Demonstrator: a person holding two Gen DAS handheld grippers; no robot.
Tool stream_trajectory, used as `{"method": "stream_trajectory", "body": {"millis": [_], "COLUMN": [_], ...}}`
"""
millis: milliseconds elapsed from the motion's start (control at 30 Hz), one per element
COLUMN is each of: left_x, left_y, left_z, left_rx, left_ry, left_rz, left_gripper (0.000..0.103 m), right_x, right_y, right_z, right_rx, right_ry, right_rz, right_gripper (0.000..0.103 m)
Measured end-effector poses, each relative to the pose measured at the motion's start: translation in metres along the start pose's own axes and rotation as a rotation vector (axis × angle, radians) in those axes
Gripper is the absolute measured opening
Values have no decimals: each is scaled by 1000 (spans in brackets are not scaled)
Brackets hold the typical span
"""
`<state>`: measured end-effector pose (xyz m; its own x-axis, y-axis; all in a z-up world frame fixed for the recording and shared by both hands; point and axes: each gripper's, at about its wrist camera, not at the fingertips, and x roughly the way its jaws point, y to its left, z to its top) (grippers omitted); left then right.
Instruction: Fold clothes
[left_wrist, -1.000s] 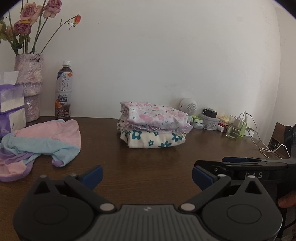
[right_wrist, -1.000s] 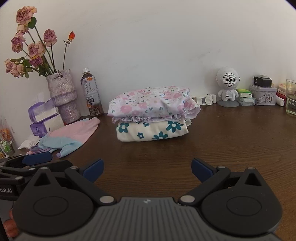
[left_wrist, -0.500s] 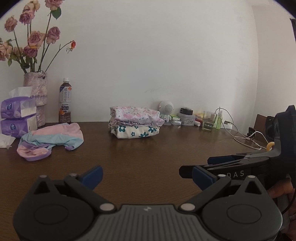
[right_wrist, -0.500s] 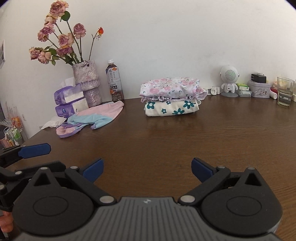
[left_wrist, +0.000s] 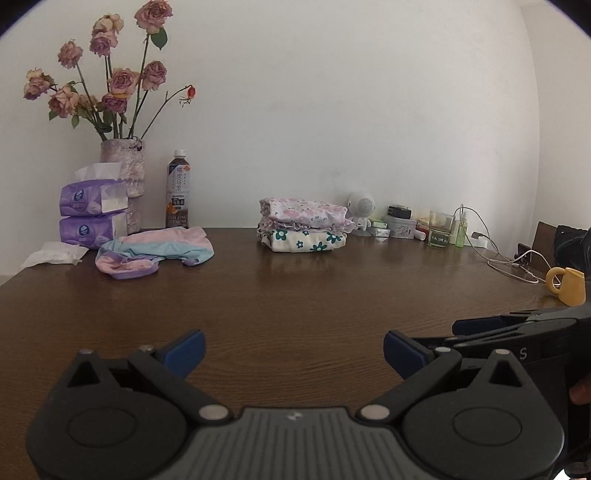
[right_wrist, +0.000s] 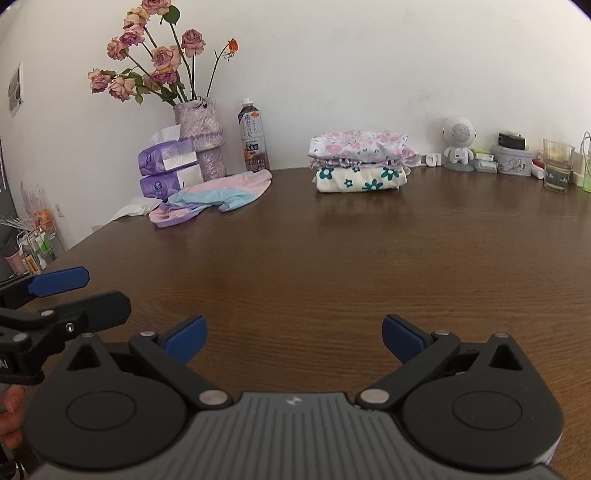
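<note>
Two folded garments form a stack (left_wrist: 304, 229) (right_wrist: 360, 160) at the back of the brown table (left_wrist: 295, 295): pink floral on top, cream with teal flowers below. A crumpled pink, blue and purple garment (left_wrist: 153, 251) (right_wrist: 212, 197) lies at the back left. My left gripper (left_wrist: 293, 352) stands open and empty above the near table. My right gripper (right_wrist: 293, 339) is open and empty too, far from both. In the left wrist view the right gripper's blue fingers (left_wrist: 476, 326) show at the right edge. In the right wrist view the left gripper's fingers (right_wrist: 59, 282) show at the left edge.
Along the back wall stand a vase of dried roses (left_wrist: 123, 177), two purple tissue packs (left_wrist: 92, 212), a tea bottle (left_wrist: 178, 190), a white robot figure (left_wrist: 361, 212), small boxes and a glass (left_wrist: 440, 229). A yellow mug (left_wrist: 570, 286) and white cables (left_wrist: 513, 264) lie at the right.
Both grippers have pulled back toward the near edge, so the folded stack and loose garment look smaller and farther. Both stayed open and empty.
</note>
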<state>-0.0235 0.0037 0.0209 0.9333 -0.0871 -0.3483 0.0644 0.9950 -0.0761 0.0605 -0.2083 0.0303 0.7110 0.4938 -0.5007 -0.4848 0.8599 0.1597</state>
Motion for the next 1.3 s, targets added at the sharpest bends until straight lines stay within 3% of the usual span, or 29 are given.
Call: {"method": "stream_trajectory", "body": {"millis": [300, 500, 933, 1300], "left_x": [-7, -4, 6, 10], "left_y": [16, 16, 10, 15], "left_z": [-14, -15, -15, -15], "left_rx": [-118, -114, -83, -123], "left_ry": [24, 23, 58, 92], "left_rz": [1, 22, -17, -21], "left_gripper": [103, 103, 103, 103], "right_x": [-13, -15, -17, -16], "right_y": [14, 15, 18, 17], "right_z": [-18, -22, -22, -22], "right_rx": [-4, 1, -12, -3], "right_ry": [10, 4, -16, -18], "right_rz": [-10, -18, -51, -62], "right_gripper": [103, 103, 103, 103]}}
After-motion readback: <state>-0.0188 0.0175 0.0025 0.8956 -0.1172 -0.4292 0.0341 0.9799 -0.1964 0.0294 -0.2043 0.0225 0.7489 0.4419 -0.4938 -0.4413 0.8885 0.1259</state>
